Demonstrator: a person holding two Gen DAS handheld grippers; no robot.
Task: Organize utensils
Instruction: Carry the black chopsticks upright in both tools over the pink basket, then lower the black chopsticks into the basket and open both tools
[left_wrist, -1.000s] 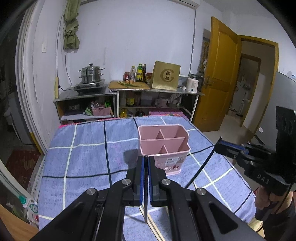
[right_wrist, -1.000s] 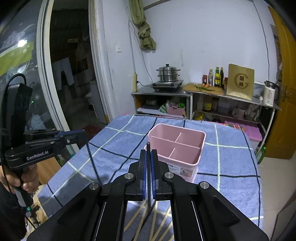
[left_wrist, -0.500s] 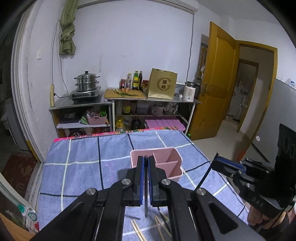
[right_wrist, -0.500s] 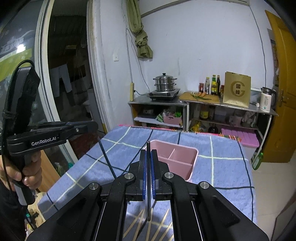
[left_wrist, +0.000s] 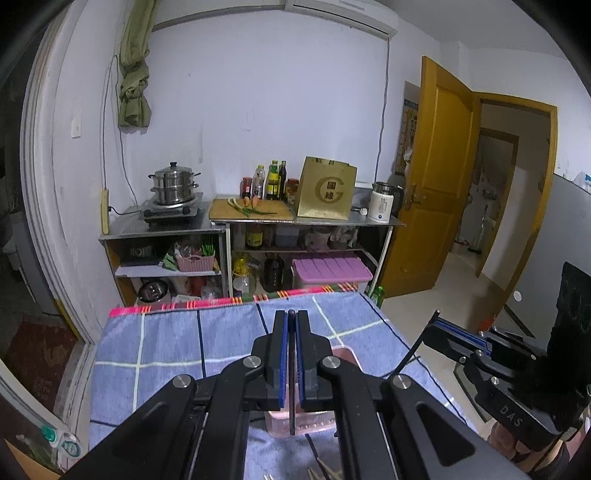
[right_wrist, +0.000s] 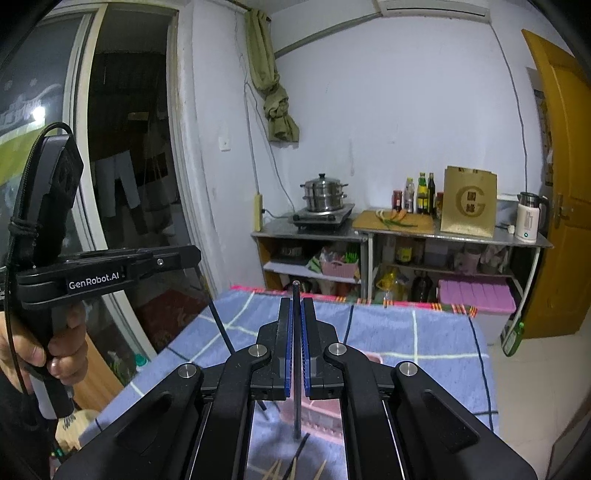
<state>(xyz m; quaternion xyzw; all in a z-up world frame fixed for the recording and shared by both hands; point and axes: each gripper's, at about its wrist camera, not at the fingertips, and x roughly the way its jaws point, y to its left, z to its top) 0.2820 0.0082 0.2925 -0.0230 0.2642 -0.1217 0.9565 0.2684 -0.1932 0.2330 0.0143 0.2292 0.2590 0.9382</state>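
Two black chopsticks are clamped, one (left_wrist: 292, 373) in the left tool (left_wrist: 291, 321), one (right_wrist: 296, 354) in the right tool (right_wrist: 296, 306), above the pink organizer (left_wrist: 349, 356) on the desk (left_wrist: 166, 347). Neither is dropped in yet; wooden chopsticks (right_wrist: 280, 470) are left lying below.

A white wall (left_wrist: 266, 122) fills the upper middle of the frame, an air conditioner (left_wrist: 340, 14) at its top edge. Below stand metal shelves (left_wrist: 251, 236) — a steamer pot (left_wrist: 173, 182), bottles (left_wrist: 271, 181), a kettle (left_wrist: 382, 203). At right, an open yellow door (left_wrist: 439, 177); at left, a dark doorway (right_wrist: 125, 147).
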